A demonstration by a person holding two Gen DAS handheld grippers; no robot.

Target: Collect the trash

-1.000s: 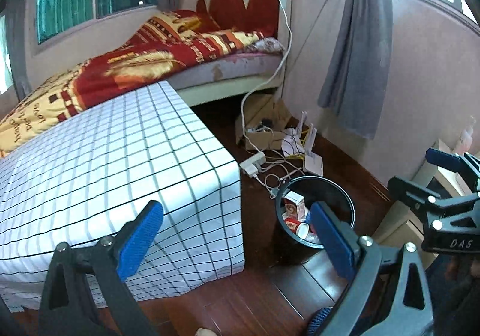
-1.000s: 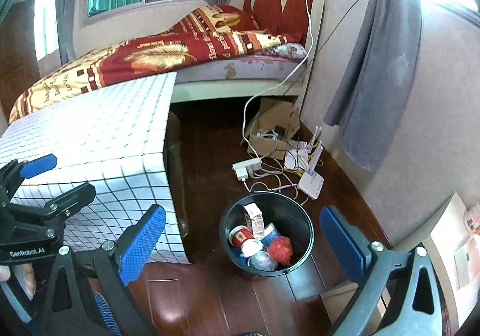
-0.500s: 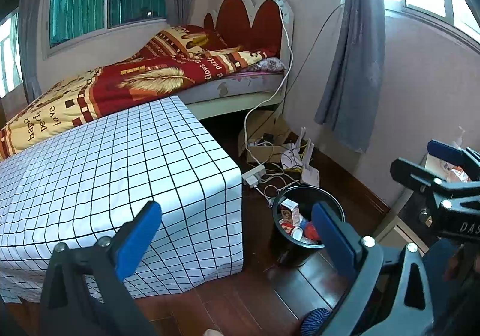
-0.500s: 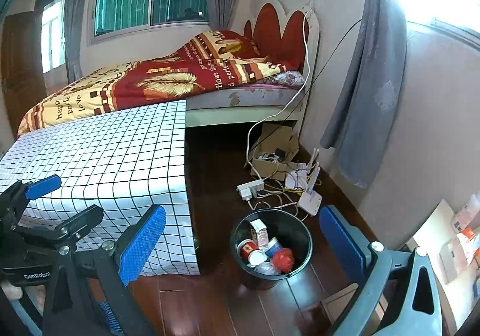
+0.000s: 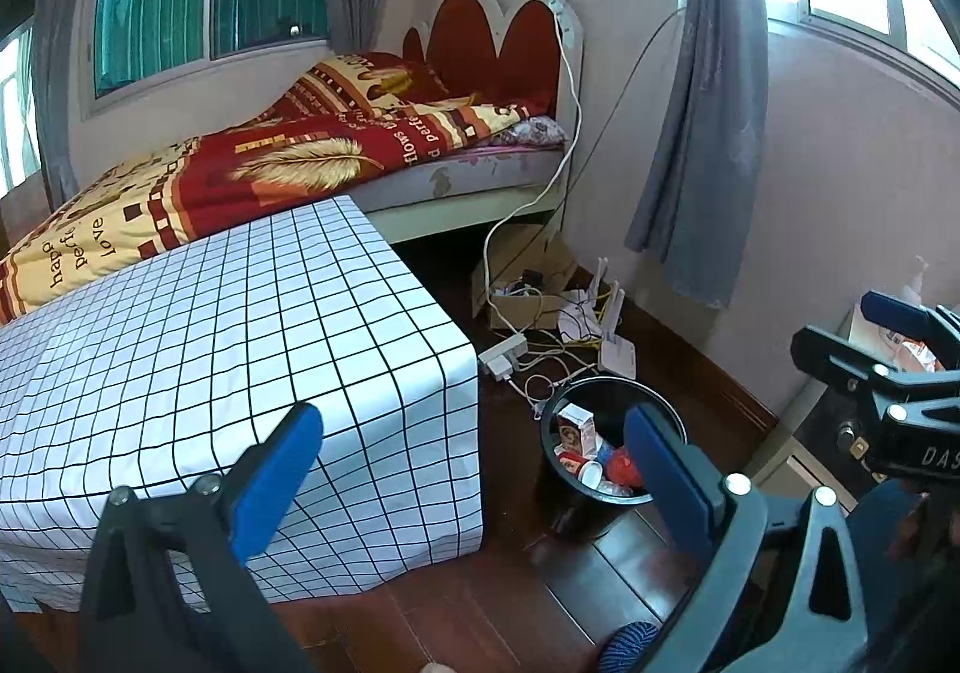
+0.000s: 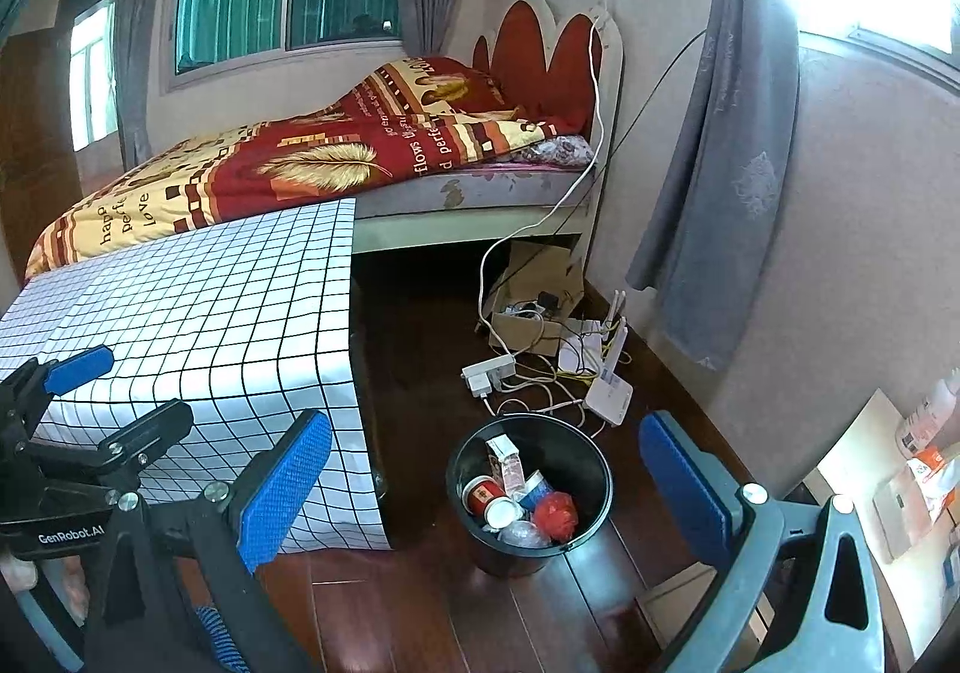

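A black trash bin [image 6: 591,469] stands on the dark wood floor, holding a small carton [image 6: 507,457], a red cup [image 6: 480,493], a red crumpled wrapper [image 6: 555,514] and other bits. It also shows in the left wrist view [image 5: 555,421]. My left gripper [image 5: 474,463] is open and empty, held high above the floor by the table corner. My right gripper [image 6: 486,475] is open and empty, above and in front of the bin. Each gripper shows at the edge of the other's view.
A low table under a white checked cloth [image 5: 210,349] stands left of the bin. Behind it is a bed with a red and yellow blanket [image 5: 288,162]. A power strip [image 6: 487,370], cables, a white router [image 6: 609,394] and a cardboard box [image 6: 528,313] lie by the wall. A cabinet [image 5: 828,433] stands at right.
Both grippers have risen and drawn back from the bin, which now looks smaller and lower in both views. Both stay open and empty.
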